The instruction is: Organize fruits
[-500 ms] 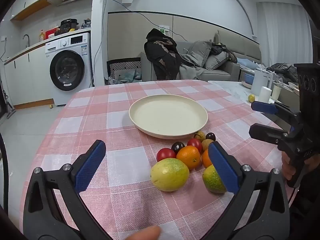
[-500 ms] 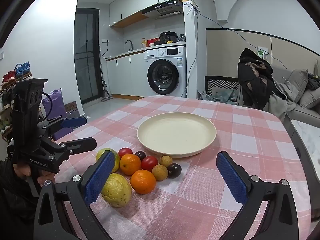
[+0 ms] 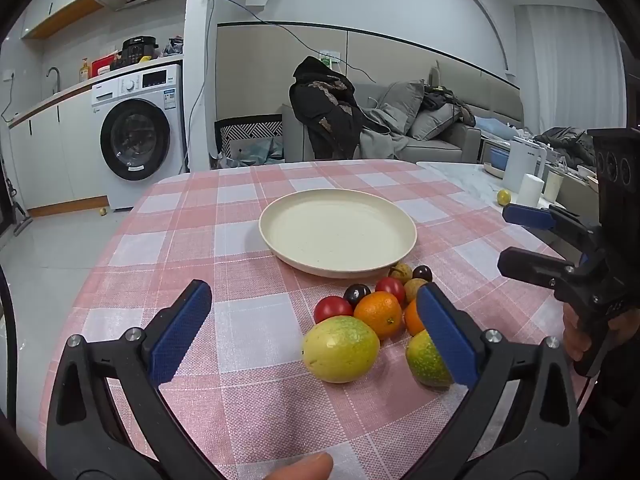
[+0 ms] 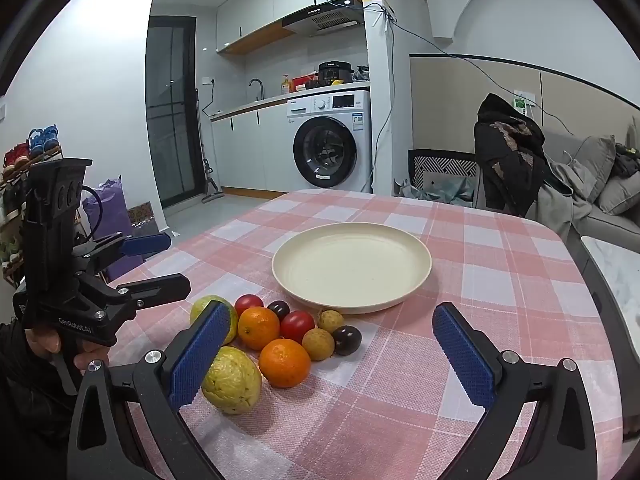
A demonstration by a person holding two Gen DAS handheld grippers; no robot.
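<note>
An empty cream plate [image 3: 276,236] [image 4: 420,280] sits mid-table on a pink checked cloth. A pile of fruit lies in front of it: two yellow-green fruits [image 3: 340,349] [image 4: 232,380], two oranges [image 3: 378,314] [image 4: 285,362], red tomatoes [image 3: 332,309] [image 4: 297,326], dark plums [image 4: 346,340] and small brown longans [image 4: 318,344]. My left gripper [image 3: 316,338] is open above the cloth, its right finger over a yellow-green fruit [image 3: 426,360]. My right gripper [image 4: 332,360] is open, with the fruit pile between its fingers. Both are empty.
The round table [image 3: 168,240] has edges at left and far side. A marble side table with a white kettle [image 3: 522,164], cups and a small yellow fruit [image 3: 503,197] stands to the right. A washing machine [image 4: 330,140] and a sofa [image 3: 420,128] stand beyond.
Both grippers have shifted only slightly; the fruit and plate have not moved.
</note>
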